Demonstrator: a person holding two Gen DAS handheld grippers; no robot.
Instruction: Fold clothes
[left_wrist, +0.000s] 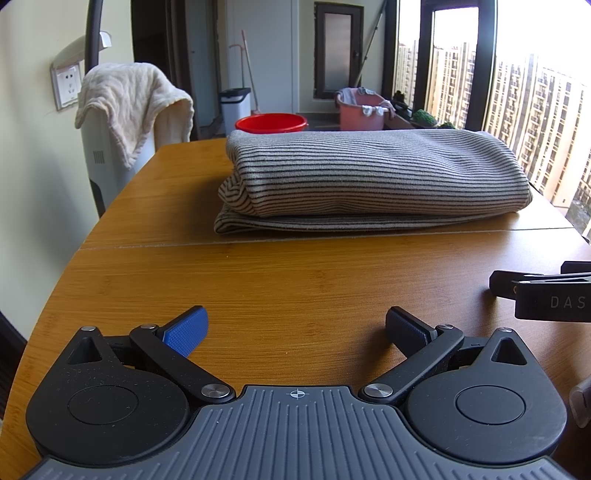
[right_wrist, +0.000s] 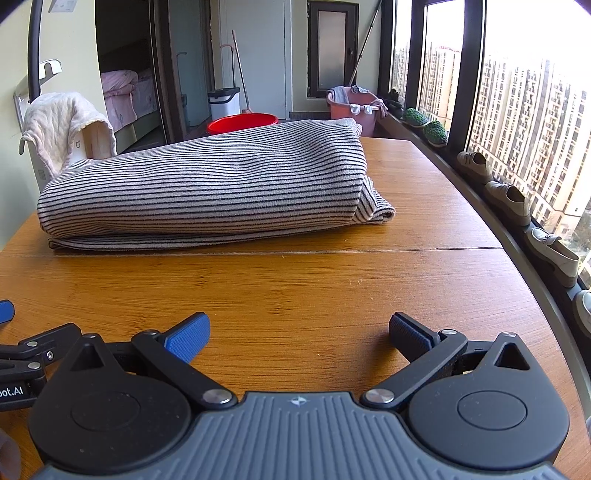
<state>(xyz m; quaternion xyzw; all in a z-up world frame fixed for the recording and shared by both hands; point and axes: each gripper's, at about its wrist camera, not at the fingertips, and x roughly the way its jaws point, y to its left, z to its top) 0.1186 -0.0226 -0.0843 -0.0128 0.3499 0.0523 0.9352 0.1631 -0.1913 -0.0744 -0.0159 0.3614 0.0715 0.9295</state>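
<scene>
Folded striped garment (left_wrist: 373, 177) lies toward the table's (left_wrist: 258, 288) far edge. Left gripper (left_wrist: 295, 328) and right gripper (right_wrist: 299, 330), both spread wide and empty, sit near the near edge. Risk: a careless grab could unroll the loose lower layer.

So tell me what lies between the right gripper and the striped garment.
Only bare wooden table with a seam line separates the right gripper from the striped garment, per the right wrist view.

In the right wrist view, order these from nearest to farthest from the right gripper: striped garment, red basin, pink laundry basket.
From the right gripper:
1. Striped garment, folded on the table, ahead and left.
2. Red basin, on the floor behind the garment.
3. Pink laundry basket, farther back, by the window.
</scene>
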